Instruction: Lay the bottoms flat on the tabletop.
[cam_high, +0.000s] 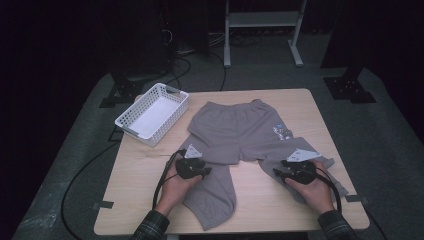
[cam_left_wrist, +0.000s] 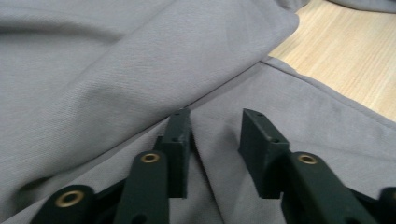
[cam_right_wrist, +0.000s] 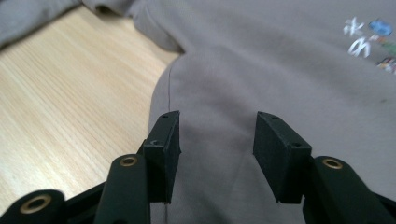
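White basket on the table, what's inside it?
The white basket shows a plain white bottom with nothing standing in it; its near wall hides the strip of floor just behind it.

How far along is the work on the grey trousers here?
Done: the grey fabric trousers lie spread flat on the light wooden table, unfolded. In hand: the left gripper and right gripper each sit open over a leg. Left: gripping and any folding; the white plastic basket stands unused.

Both forearms reached in low; the left gripper (cam_high: 192, 167) and the right gripper (cam_high: 298, 171) each pointed forward, jaws parted with a gap between them.
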